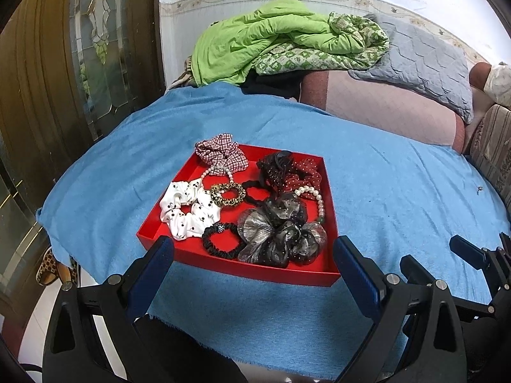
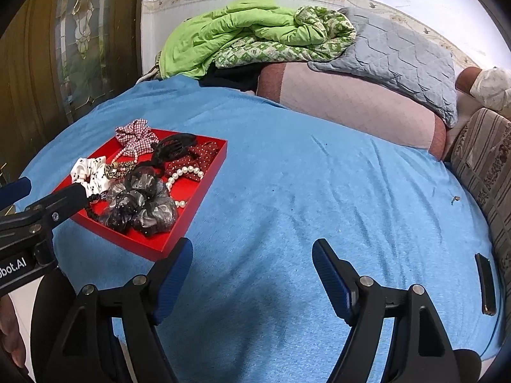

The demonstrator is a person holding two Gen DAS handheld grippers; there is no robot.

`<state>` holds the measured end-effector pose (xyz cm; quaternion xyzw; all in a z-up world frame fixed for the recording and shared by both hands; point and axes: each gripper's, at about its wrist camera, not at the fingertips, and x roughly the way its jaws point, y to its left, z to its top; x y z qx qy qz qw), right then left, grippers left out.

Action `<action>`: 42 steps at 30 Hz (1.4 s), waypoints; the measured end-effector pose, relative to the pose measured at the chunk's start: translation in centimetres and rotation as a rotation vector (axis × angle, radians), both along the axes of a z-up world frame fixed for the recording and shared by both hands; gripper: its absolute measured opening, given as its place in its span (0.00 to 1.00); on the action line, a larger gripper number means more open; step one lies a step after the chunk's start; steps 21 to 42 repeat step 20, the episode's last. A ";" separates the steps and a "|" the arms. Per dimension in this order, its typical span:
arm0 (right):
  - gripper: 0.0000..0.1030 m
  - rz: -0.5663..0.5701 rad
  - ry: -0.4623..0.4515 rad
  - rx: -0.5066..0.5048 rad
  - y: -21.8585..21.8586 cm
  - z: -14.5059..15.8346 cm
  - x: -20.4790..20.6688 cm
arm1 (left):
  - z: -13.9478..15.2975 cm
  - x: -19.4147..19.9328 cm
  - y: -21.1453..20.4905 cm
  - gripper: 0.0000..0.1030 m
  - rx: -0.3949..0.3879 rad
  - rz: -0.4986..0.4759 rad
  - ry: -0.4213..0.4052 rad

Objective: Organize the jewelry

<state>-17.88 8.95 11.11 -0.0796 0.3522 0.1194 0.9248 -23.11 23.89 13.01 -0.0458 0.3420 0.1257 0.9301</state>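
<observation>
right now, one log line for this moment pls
task: organize jewelry | left gripper: open, empty, at tray near edge | right gripper: open, empty, over blue cloth | scrunchies, pearls: all in tray

The left gripper [image 1: 254, 252] is held with its blue-padded jaws spread wide and nothing between them, while the right gripper [image 2: 252, 255] is likewise held wide apart and empty.

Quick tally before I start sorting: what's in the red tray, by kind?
In the red tray:
Scrunchies: 5, namely plaid, white dotted, leopard, red polka-dot, grey-black sheer
Pearl bracelets: 2, one at, one at
Thin black hair ties: 2, one at, one at
Black claw clip: 1
Total: 10
Overlaps may hide more.
</observation>
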 end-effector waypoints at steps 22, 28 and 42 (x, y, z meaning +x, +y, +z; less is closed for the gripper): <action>0.81 0.019 0.032 0.010 -0.3 -0.8 0.4 | 0.2 0.7 -0.4 0.96 0.028 0.015 0.011; 0.81 0.019 0.032 0.010 -0.3 -0.8 0.4 | 0.2 0.7 -0.4 0.96 0.028 0.015 0.011; 0.81 0.019 0.032 0.010 -0.3 -0.8 0.4 | 0.2 0.7 -0.4 0.96 0.028 0.015 0.011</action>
